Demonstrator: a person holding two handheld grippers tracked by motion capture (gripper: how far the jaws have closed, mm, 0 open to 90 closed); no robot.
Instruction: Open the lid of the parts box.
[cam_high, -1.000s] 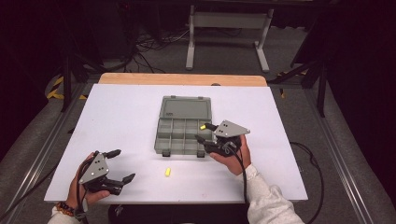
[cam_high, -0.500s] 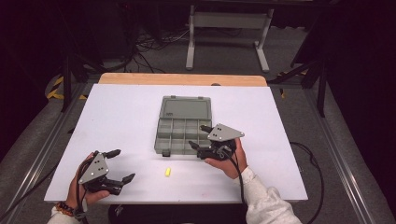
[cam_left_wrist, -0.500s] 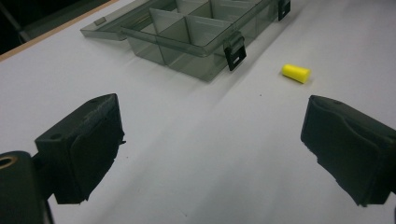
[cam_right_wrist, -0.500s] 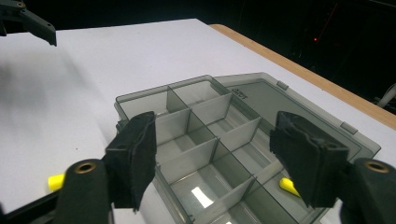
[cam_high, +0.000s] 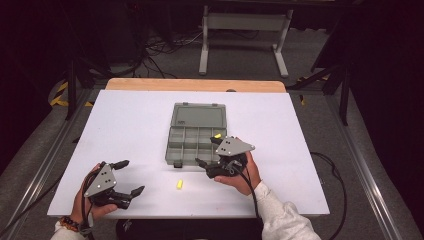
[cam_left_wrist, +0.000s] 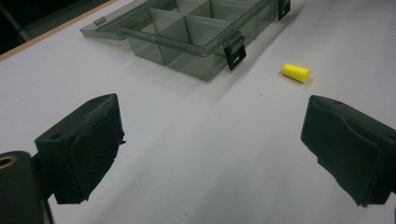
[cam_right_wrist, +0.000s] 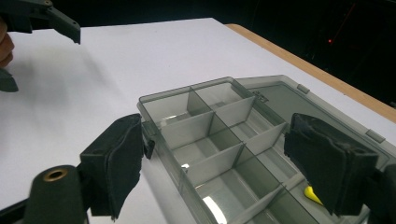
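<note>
Yellow earplug (cam_high: 179, 184) sits loose on the white table (cam_high: 125, 125), just in front of the open smoky-grey organizer box (cam_high: 192, 132). Right gripper (cam_high: 209, 153) has just been opening, nothing between its jaws. Its own view shows another yellow plug (cam_right_wrist: 312, 194) inside a compartment. Left gripper (cam_high: 131, 177) hangs open, well apart.

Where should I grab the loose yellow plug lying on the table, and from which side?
Grip the yellow plug across its round middle, coming straight down from above. It lies on its side on the bare table, apart from the organizer box, so the jaws probably fit either side.
</note>
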